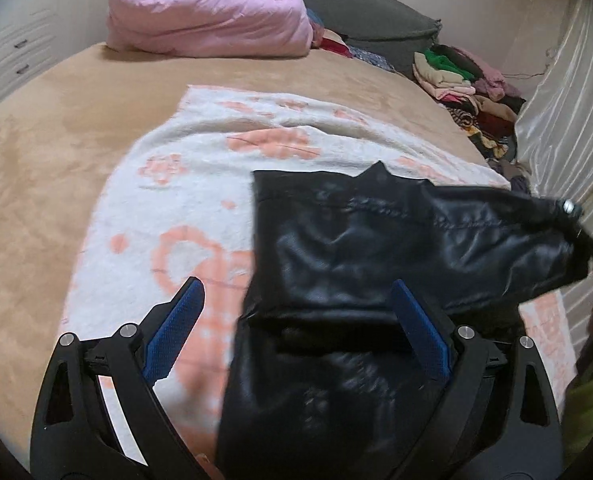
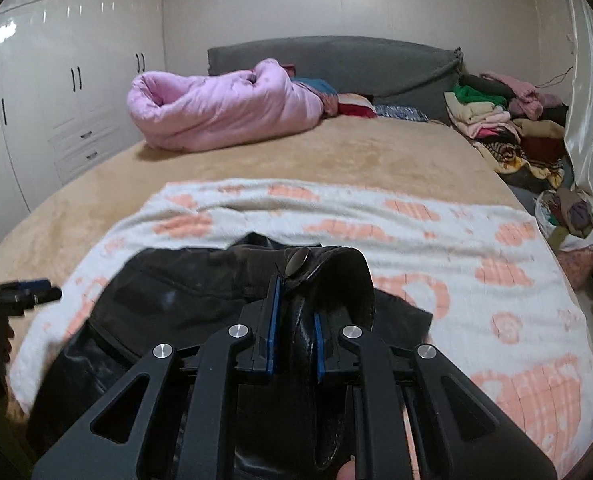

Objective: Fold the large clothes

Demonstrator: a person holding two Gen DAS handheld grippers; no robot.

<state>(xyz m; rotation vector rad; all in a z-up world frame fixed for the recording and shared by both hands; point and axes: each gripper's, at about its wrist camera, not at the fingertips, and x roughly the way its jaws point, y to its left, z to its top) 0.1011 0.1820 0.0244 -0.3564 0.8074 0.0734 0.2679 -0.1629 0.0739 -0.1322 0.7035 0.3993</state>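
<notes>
A black leather-look jacket (image 1: pixel 376 240) lies partly lifted over a white towel with orange flowers (image 1: pixel 184 184) on the bed. My left gripper (image 1: pixel 296 286) hangs open above it, its blue pads (image 1: pixel 176 320) wide apart and pressing on nothing; the jacket passes under the right-hand pad. My right gripper (image 2: pixel 296 304) is shut on a fold of the jacket (image 2: pixel 200 292) at its collar, just below a round snap button (image 2: pixel 299 261). In the left wrist view the right gripper (image 1: pixel 572 216) holds the jacket's raised end at the right edge. The left gripper (image 2: pixel 36 292) shows at the right wrist view's left edge.
The tan bed cover (image 2: pixel 336 152) carries a rolled pink quilt (image 2: pixel 224 108) at the back before a grey headboard (image 2: pixel 336 60). Several folded clothes (image 2: pixel 496 120) are stacked at the right, next to a shiny curtain (image 2: pixel 588 112). White wardrobes (image 2: pixel 56 80) stand at the left.
</notes>
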